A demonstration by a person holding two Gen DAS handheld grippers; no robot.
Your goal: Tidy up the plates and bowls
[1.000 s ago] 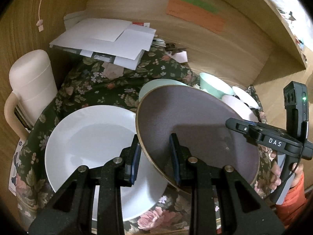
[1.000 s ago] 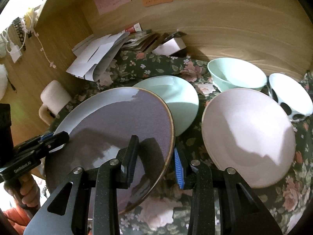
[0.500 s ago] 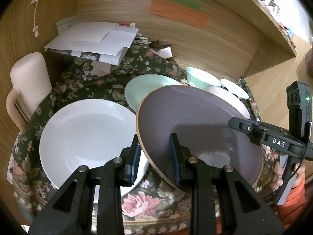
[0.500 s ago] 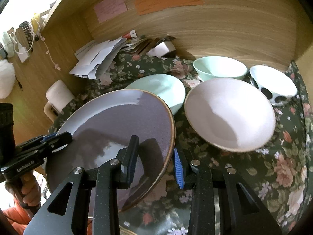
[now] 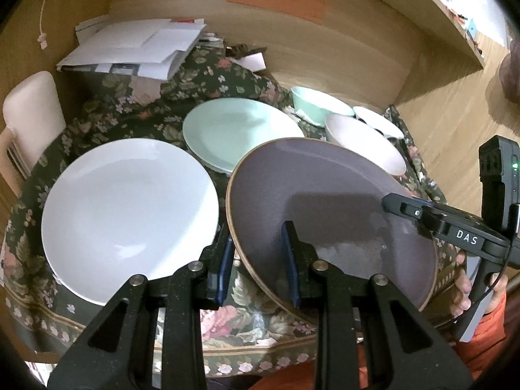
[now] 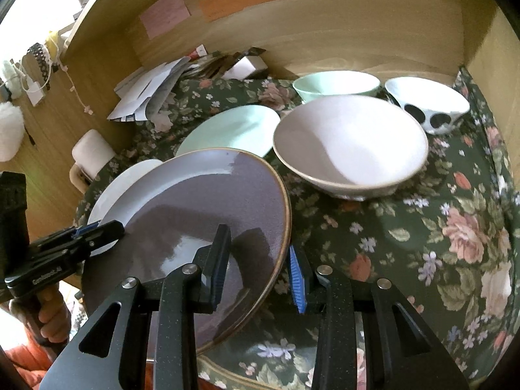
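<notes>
While both grippers clamp its opposite edges, the purple plate [image 5: 328, 214] hangs tilted just above the floral cloth [image 6: 406, 243].

With its jaws closed on the plate's left rim, the left gripper [image 5: 258, 253] has one pad above and one below the rim; the right gripper [image 6: 258, 260] pinches the plate's right rim the same way. Just left of the purple plate lies a white plate [image 5: 126, 211], behind it a mint plate [image 5: 237, 133]. Beyond the purple plate's far-right edge sits a pale pink bowl [image 6: 351, 143], with a mint bowl [image 6: 334, 86] and a spotted bowl [image 6: 429, 104] farther behind, near the wooden wall [image 6: 357, 32].
</notes>
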